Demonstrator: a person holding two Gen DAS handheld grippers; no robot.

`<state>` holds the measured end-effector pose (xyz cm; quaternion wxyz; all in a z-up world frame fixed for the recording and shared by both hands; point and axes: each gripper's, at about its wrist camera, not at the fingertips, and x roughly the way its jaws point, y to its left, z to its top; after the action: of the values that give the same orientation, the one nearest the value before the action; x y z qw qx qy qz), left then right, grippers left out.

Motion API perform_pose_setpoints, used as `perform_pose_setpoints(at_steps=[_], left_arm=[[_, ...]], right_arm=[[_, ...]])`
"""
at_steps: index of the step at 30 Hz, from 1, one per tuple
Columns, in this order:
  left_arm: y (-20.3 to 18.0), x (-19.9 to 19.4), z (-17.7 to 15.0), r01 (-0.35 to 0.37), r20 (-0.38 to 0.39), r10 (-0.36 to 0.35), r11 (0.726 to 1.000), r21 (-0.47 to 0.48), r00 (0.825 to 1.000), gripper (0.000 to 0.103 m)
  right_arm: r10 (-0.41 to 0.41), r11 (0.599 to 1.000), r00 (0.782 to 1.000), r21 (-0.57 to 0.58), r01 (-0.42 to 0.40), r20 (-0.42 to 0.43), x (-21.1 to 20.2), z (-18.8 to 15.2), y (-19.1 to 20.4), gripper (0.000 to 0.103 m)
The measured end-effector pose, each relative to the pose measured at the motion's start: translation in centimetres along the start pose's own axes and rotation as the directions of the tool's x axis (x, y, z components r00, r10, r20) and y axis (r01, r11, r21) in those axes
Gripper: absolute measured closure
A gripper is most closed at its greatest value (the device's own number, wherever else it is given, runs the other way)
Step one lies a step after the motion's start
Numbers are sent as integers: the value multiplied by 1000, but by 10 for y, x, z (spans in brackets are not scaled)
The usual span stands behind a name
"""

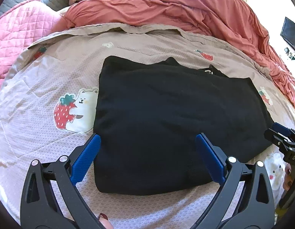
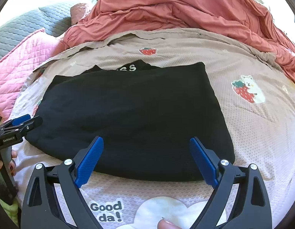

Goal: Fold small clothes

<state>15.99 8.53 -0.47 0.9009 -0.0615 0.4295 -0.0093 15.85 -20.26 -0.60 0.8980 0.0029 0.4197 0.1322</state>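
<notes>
Both grippers hang low over the near hem of a black garment (image 1: 166, 118), each pointed down and away across the bed. On the left gripper (image 1: 147, 143) the blue pads are spread wide, one over the garment's near left corner and the other over the cloth further in, with nothing pinched. On the right gripper (image 2: 146, 145) the pads are likewise spread apart and empty, straddling the near right stretch of the same hem.

That garment lies folded into a broad slab on a printed bedspread (image 1: 42, 143) with strawberry and bear motifs, its long axis running left to right and its near edge crossing under both sets of fingers. White lettering (image 2: 129, 67) shows at the far edge, where a lower layer pokes out. A rumpled coral quilt (image 1: 176, 9) sits beyond, well apart from the work.

Neither hand is clearly nearer; each sits at its own end of the near edge. I'd judge another fold, if one is wanted, would start from this near edge and go away toward the far side, both ends lifted together.
</notes>
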Motion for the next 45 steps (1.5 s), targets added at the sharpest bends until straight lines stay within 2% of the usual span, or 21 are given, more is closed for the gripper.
perform_pose_setpoints(at_steps=[7,14,19,27,33,37,40,45], left_arm=[[6,-6,3,4,18,-4,1000,-21,1000,10],[20,-10,8,0,29,1,998,-57,1000,10],[52,-11,11,-6,33,11,988,-154,999,10],[118,-10,9,7,29,4,932,-362,1000,10],[142,-12,6,27,46,-7,899,-437,999,10],[148,-12,8,38,56,-14,891,-452,998,10],[148,-13,10,46,63,-20,893,-447,998,10],[146,-8,14,50,68,-23,902,-429,997,10]], right_arm=[[16,999,1000,-44,-15,26,-8,5,21,12],[51,990,998,-132,-46,36,-8,4,58,12],[88,973,996,-215,-81,22,3,2,97,12],[92,901,996,-426,-79,10,27,-7,176,12],[64,826,998,-560,-57,-7,44,-20,217,12],[34,784,999,-619,-49,-36,57,-28,232,12],[5,752,1000,-659,-9,-9,65,-33,241,12],[-13,748,1000,-664,18,13,75,-30,248,12]])
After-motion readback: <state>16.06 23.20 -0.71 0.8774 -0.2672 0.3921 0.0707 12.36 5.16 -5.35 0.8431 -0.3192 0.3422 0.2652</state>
